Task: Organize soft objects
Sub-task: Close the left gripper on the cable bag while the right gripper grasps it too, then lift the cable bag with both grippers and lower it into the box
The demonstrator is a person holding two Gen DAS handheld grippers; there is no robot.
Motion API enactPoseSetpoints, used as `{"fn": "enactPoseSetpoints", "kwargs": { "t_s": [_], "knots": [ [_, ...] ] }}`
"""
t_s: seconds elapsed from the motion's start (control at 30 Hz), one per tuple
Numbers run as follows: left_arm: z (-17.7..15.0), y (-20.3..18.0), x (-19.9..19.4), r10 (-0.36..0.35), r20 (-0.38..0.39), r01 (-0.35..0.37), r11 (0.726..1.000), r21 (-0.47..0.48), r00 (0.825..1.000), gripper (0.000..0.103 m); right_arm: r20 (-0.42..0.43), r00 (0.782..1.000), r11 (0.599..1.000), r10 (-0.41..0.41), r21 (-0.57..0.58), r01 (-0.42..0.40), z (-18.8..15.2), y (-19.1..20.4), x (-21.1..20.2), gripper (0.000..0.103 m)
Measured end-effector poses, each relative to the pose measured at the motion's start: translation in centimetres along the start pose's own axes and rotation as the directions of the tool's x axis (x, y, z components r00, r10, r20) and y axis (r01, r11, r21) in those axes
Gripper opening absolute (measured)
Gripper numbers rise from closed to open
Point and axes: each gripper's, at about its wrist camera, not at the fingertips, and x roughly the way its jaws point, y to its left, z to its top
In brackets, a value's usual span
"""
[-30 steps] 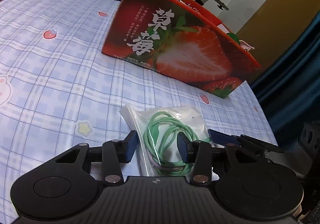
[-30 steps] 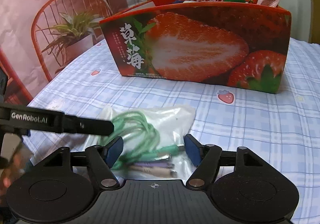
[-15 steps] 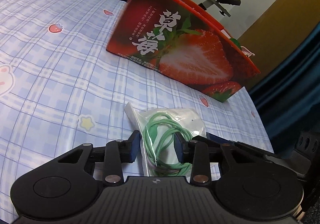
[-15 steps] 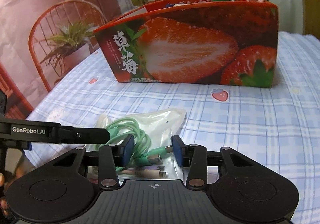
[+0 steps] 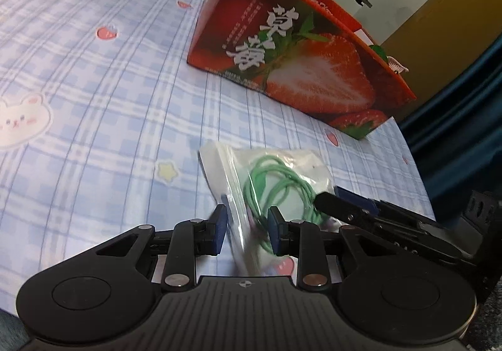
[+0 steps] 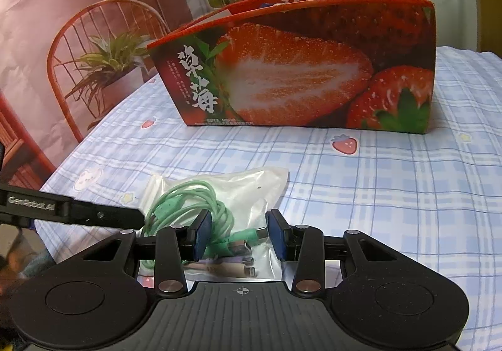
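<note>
Both grippers at a clear plastic bag of cables on the checked tablecloth, strawberry box behind.

The clear plastic bag (image 5: pixel 251 181) lies flat on the blue-and-white checked tablecloth (image 5: pixel 103 119), well in front of the red strawberry-printed box (image 6: pixel 301 68). Inside it: a coiled green cable (image 6: pixel 188 203) and purple-grey plugs near the bag's near end. Left gripper (image 5: pixel 246 230): jaws closing, the bag's edge between the blue pads, a gap showing on at least the left pad, so not yet clamped. Right gripper (image 6: pixel 240 233): pads narrowed around the plug end of the bag; whether they press on it cannot be told. Each gripper's black finger shows at the edge of the other's view, touching or just beside the bag. Pink and green soft items peek over the box's rim.
</note>
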Motion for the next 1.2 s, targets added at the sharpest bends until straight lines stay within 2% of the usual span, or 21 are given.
{"fn": "enactPoseSetpoints", "kwargs": {
  "t_s": [0.23,0.47,0.57,0.63,0.9,1.2],
  "knots": [
    [-0.1,0.4,1.6,-0.069,0.016,0.07,0.994,-0.082,0.997,0.03,0.007,1.0,1.0,0.005,0.023,-0.006,-0.2,-0.3,-0.2,0.037],
    [-0.3,1.5,2.5,-0.126,0.069,0.137,0.973,-0.187,0.99,0.029,0.019,1.0,0.997,0.022,0.073,-0.023,-0.3,-0.8,-0.2,0.037],
    [-0.3,1.2,2.4,-0.123,0.072,0.134,0.977,-0.169,0.99,0.029,0.031,0.999,0.994,0.026,0.104,-0.029,-0.4,-1.0,-0.3,0.037],
    [-0.3,1.5,2.4,-0.142,0.075,0.154,0.971,-0.18,0.987,0.028,0.04,0.999,0.993,0.023,0.117,-0.028,-0.5,-1.1,-0.4,0.032],
    [0.3,1.1,1.4,-0.182,0.126,0.2,0.968,-0.151,0.975,0.028,0.087,0.996,0.99,0.014,0.142,-0.026,0.1,-1.5,-1.2,0.029],
    [4.2,-1.8,-1.8,-0.252,0.236,0.27,0.962,-0.047,0.938,0.027,0.21,0.977,0.995,0.022,0.091,-0.042,3.7,-0.7,-4.0,0.028]
  ]
}}
